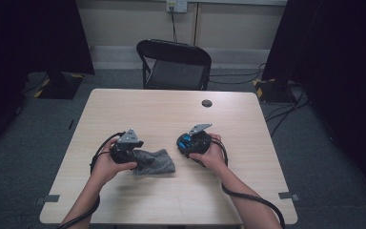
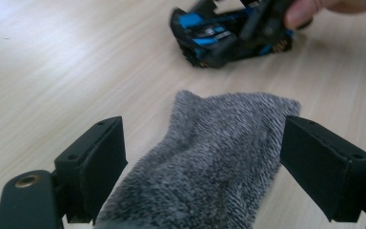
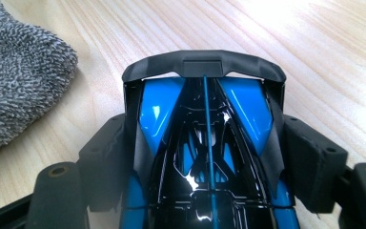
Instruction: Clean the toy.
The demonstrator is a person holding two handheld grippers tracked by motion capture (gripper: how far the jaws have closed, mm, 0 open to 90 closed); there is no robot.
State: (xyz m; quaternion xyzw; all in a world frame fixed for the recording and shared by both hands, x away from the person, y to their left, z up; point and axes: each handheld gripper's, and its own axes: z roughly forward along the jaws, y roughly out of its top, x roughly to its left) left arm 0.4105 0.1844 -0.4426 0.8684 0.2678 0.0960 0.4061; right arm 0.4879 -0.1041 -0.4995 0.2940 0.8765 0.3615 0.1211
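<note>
We worked at the table [image 1: 124,102], whose bare wood gave both claws room. The grey sock [image 2: 209,157] lay flat between the jaws of our left claw [image 2: 202,162], its toe end reaching forward beyond the pads; the jaws stood apart with gaps on both sides, so nothing was clamped yet, probably while we lined up a hold. Just beyond it to the right, our right claw [image 3: 205,162] was closed on the blue and black toy car [image 3: 205,143], pads pressed against its flanks with the rear wing ahead of them, likely to steady it near the sock.
</note>
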